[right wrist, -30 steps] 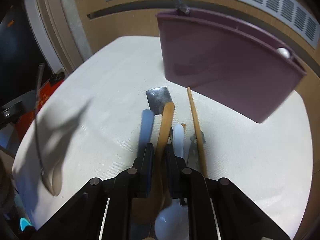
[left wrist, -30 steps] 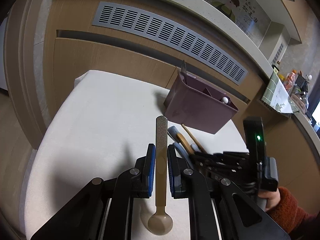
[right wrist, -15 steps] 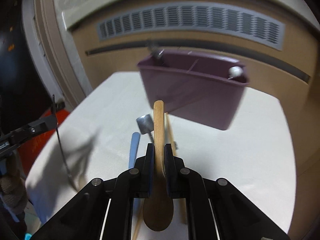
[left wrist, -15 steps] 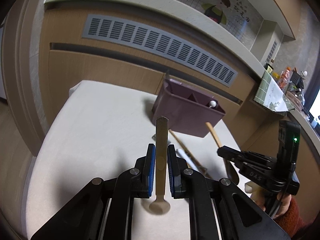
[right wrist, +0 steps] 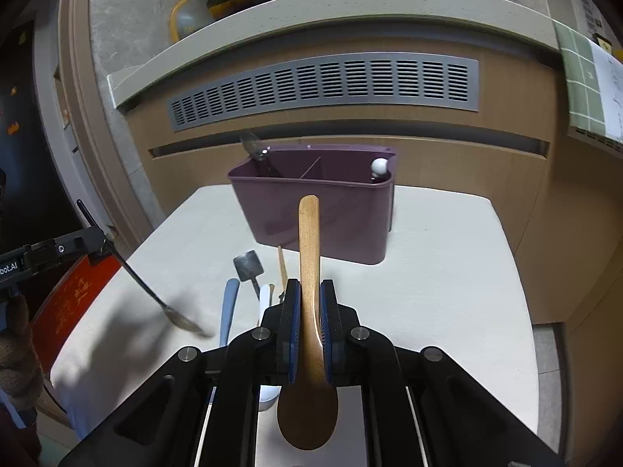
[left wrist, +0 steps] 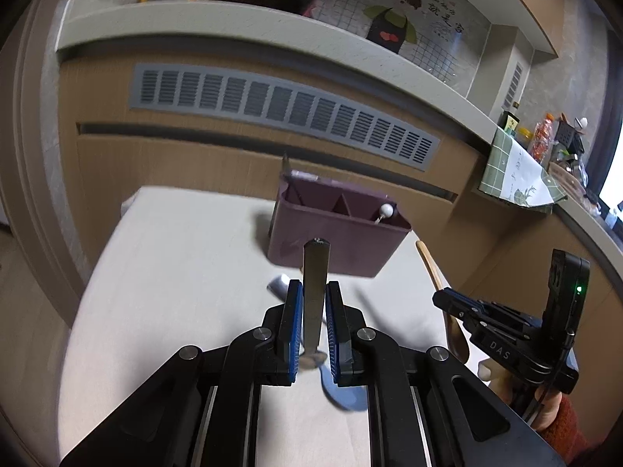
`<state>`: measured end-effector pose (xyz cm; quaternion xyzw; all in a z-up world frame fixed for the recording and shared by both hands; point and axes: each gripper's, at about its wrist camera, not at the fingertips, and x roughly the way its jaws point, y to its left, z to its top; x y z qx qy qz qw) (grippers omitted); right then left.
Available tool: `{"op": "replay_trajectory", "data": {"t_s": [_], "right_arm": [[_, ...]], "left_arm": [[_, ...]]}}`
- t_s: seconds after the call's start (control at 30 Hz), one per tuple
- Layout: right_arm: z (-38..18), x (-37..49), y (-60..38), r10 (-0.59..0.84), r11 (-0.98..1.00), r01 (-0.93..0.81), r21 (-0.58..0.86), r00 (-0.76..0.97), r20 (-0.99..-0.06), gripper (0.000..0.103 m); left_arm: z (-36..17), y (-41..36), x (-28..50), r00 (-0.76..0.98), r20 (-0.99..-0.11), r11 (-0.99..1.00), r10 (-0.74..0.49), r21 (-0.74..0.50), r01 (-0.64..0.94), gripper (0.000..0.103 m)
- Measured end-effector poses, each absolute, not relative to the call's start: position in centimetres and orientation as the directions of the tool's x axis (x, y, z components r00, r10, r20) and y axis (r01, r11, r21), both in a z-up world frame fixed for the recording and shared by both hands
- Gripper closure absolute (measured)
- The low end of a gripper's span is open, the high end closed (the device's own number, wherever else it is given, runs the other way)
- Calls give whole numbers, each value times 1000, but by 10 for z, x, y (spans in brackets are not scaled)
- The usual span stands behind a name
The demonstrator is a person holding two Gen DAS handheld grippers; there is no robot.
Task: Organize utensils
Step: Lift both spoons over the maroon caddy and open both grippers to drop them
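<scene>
left gripper (left wrist: 314,325): clamps metal spoon (left wrist: 314,295) | right gripper (right wrist: 310,327): clamps wooden spoon (right wrist: 308,272)

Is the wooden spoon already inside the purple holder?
No. The wooden spoon is clamped in the right gripper, held above the table in front of the purple holder.

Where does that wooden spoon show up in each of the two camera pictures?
Left wrist view: wooden spoon at far right, held by the right gripper.
Right wrist view: wooden spoon dead centre, between the fingers.
Shared landmark: the purple utensil holder.
</scene>
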<state>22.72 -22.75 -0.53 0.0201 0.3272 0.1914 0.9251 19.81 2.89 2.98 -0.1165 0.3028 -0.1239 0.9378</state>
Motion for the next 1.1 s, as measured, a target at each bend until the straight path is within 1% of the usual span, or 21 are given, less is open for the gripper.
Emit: {"op": "replay_trajectory", "data": {"t_s": [0.07, 0.17, 0.23, 0.27, 0.3, 0.37, 0.43, 0.5, 0.6, 0.73, 0.93, 1.0, 1.03, 1.1], "right_arm": [[0, 229, -233, 381, 923, -336, 187, 724, -576, 95], [20, 233, -238, 402, 915, -343, 211, 751, -524, 95], [51, 237, -242, 417, 909, -360, 212, 794, -441, 95], [68, 239, -244, 427, 904, -370, 215, 815, -391, 95], [91, 243, -246, 447, 893, -393, 221, 838, -314, 95], [116, 252, -249, 469, 876, -421, 235, 855, -221, 95], [129, 265, -249, 467, 872, -419, 252, 867, -174, 95], [131, 283, -245, 450, 877, -403, 263, 880, -152, 95], [119, 304, -235, 408, 897, -363, 252, 900, -153, 95], [92, 332, -223, 362, 918, -317, 238, 915, -180, 95], [50, 368, -216, 361, 918, -298, 260, 901, -241, 95], [40, 376, -216, 380, 912, -308, 271, 882, -279, 93], [36, 379, -217, 397, 905, -318, 281, 870, -291, 90], [29, 383, -222, 411, 900, -319, 298, 848, -334, 89]], "left_arm": [[39, 26, 205, 796, -526, 945, -299, -281, 169, 91], [65, 23, 217, 810, -488, 935, -325, -292, 200, 91], [94, 21, 229, 831, -437, 928, -346, -291, 233, 91], [107, 20, 234, 841, -412, 926, -351, -285, 247, 91], [120, 18, 240, 853, -385, 926, -352, -278, 257, 91], [142, 17, 254, 876, -337, 927, -346, -265, 264, 91], [154, 17, 270, 888, -305, 927, -344, -263, 269, 91], [157, 18, 284, 897, -290, 931, -333, -253, 264, 91], [148, 19, 311, 891, -307, 932, -333, -247, 263, 91], [119, 19, 351, 859, -367, 921, -358, -292, 259, 91], [77, 14, 382, 809, -429, 900, -401, -348, 261, 91], [67, 13, 388, 795, -422, 882, -436, -376, 284, 87], [62, 13, 390, 788, -418, 873, -453, -386, 297, 79], [58, 15, 388, 783, -413, 867, -465, -393, 307, 66]]}}
